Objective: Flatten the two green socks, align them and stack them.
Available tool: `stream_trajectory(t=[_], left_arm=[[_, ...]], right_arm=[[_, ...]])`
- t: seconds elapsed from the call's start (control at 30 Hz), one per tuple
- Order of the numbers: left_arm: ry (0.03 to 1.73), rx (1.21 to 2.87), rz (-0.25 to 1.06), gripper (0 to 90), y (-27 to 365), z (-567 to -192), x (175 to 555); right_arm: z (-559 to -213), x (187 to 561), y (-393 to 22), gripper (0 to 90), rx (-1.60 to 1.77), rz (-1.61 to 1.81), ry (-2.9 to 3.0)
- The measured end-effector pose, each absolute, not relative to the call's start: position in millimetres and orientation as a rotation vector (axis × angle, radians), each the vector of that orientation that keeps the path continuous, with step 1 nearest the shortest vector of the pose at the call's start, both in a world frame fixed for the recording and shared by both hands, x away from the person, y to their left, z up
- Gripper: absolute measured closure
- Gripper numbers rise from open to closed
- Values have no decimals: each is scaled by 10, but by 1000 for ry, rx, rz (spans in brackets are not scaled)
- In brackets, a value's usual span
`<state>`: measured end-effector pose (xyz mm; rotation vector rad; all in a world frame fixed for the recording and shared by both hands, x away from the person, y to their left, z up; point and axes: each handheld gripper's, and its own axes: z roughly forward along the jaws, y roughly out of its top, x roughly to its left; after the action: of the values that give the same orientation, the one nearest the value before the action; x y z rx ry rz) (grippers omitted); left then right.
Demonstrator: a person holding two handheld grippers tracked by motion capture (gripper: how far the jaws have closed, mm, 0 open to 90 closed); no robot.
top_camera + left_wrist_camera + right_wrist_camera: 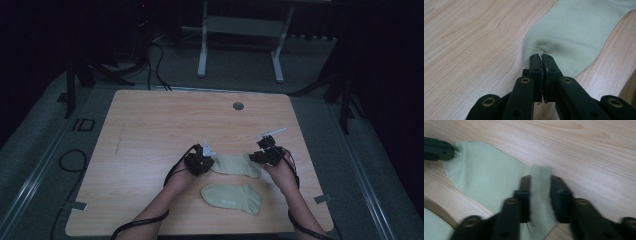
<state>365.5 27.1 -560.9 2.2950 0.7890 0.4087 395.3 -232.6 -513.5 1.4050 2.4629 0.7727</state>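
Note:
Two pale green socks lie on the wooden table [165, 125]. The farther sock [235, 164] is stretched between both grippers. My left gripper [207, 162] is shut on its toe end; in the left gripper view the jaws [541, 57] pinch the sock's [574, 32] rounded edge, which puckers there. My right gripper [255, 156] is shut on the cuff end; in the right gripper view a band of the cuff stands between the jaws [540, 178], and the sock [486, 177] runs off to the left gripper [439, 148]. The nearer sock [232, 196] lies flat and untouched.
A round cable hole [238, 106] sits near the table's far edge. A white desk frame [240, 30] stands on the floor behind the table. Black cables [70, 160] loop on the floor at the left. Bare wood spreads left and beyond the socks.

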Motion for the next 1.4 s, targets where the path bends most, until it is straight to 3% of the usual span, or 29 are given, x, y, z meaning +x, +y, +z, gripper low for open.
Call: stream_trajectory(t=[0.1,0.17,0.4,0.87,1.07,1.2,1.4], left_arm=[[785,2298,415,867,268,-5608,3653],[788,2293,410,867,271,-5611,3652],[788,2298,404,867,271,-5606,3673],[799,2321,390,851,204,-5576,3753],[799,2291,376,606,265,-5424,3708],[818,2234,346,585,379,-5274,3592],[813,2245,263,475,476,-5220,3295]], right_arm=[[-5164,3942,-2273,863,1372,740,2481],[-5208,3940,-2243,896,1357,722,2495],[-5385,3968,-2197,898,1347,657,2522],[-5380,4064,-2322,864,1371,664,2511],[-5283,3991,-2342,761,1361,735,2514],[-5162,3884,-2365,711,1315,829,2528],[-5090,3596,-2356,634,1216,856,2585]])
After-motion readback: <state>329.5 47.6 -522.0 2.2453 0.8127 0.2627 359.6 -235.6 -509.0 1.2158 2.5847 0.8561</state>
